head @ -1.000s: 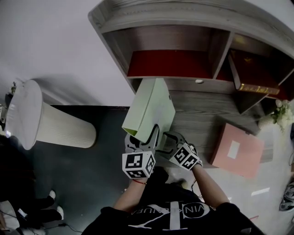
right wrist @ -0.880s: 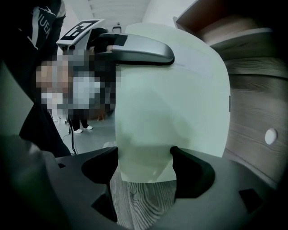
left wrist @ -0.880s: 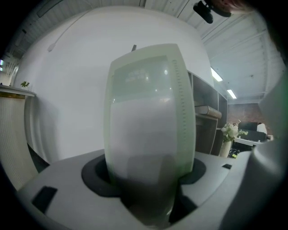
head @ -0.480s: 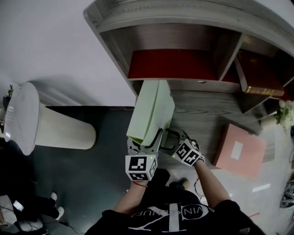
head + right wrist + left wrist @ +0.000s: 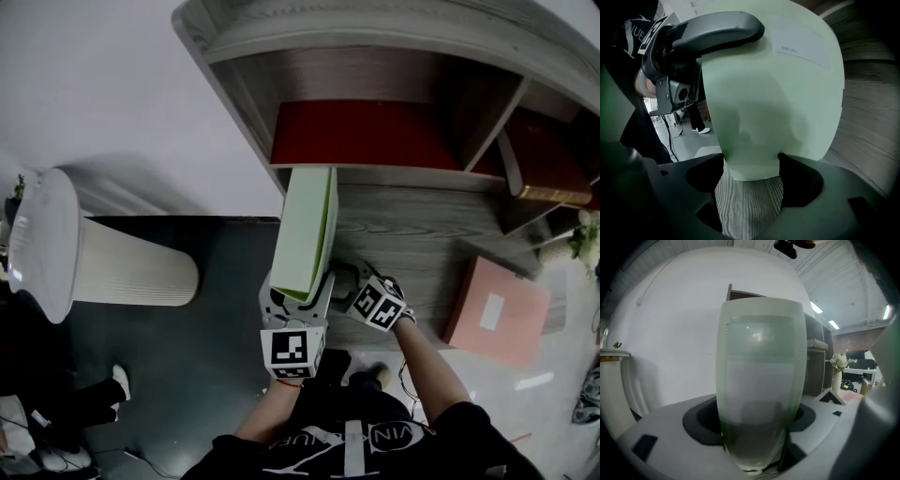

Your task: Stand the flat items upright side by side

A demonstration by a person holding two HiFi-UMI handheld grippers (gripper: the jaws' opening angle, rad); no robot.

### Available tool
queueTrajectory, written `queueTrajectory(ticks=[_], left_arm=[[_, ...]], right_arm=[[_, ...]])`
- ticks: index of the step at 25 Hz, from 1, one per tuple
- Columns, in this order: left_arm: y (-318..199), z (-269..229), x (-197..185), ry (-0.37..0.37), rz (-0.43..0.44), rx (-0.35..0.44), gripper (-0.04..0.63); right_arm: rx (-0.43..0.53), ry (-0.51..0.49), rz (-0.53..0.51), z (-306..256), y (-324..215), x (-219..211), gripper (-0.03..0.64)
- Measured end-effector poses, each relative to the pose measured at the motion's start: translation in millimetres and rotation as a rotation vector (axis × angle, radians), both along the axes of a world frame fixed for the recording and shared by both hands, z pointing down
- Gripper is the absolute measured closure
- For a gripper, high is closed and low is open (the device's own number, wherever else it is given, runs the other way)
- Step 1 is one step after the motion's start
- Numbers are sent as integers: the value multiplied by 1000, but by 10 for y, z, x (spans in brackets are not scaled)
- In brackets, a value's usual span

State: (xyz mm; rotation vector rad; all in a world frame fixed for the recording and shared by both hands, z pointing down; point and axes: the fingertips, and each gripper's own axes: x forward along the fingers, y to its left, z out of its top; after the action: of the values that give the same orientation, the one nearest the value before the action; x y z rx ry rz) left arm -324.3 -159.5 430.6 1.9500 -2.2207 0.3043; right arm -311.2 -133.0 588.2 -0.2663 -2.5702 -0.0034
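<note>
While both grippers hold it, a pale green box (image 5: 307,230) stands upright on 1 long edge at the left end of a grey wooden desk (image 5: 422,234), its far end close to the front of the shelf unit (image 5: 375,70) behind. It is flat and slim, with a smooth matte face, rounded corners and 1 small white label near an upper corner, seen in the right gripper view. Head on, the left gripper view shows its narrow spine, pale green with a lighter panel down the middle.

At its near end, the left gripper (image 5: 298,292) has its jaws clamped on the 2 broad faces; those jaws have just been opening, and the box fills the gap between them. Just beside it, the right gripper (image 5: 339,279) has its jaws closed on the box's lower near corner, right above the desk's wood grain.

Well apart to the right, 1 pink box (image 5: 497,314) lies flat on the desk. Above, the shelf unit's left compartment has a red back panel (image 5: 366,136), and a dark red book (image 5: 539,173) leans in the right compartment. White flowers (image 5: 586,239) show at the right edge. On the dark floor to the left stands 1 white round stool (image 5: 94,262).
</note>
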Motion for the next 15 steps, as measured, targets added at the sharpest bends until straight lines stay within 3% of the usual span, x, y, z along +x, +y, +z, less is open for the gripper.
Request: queueTrajectory(ticks=[8,15], left_arm=[[-102,-4,-204,13,4,5,262],[-232,-5,-281,-17,77,-10,258]], right_arm=[[3,-11,-25,-18,-116,-204,238],[-2,-27,-10,-50,-256,-319,236]])
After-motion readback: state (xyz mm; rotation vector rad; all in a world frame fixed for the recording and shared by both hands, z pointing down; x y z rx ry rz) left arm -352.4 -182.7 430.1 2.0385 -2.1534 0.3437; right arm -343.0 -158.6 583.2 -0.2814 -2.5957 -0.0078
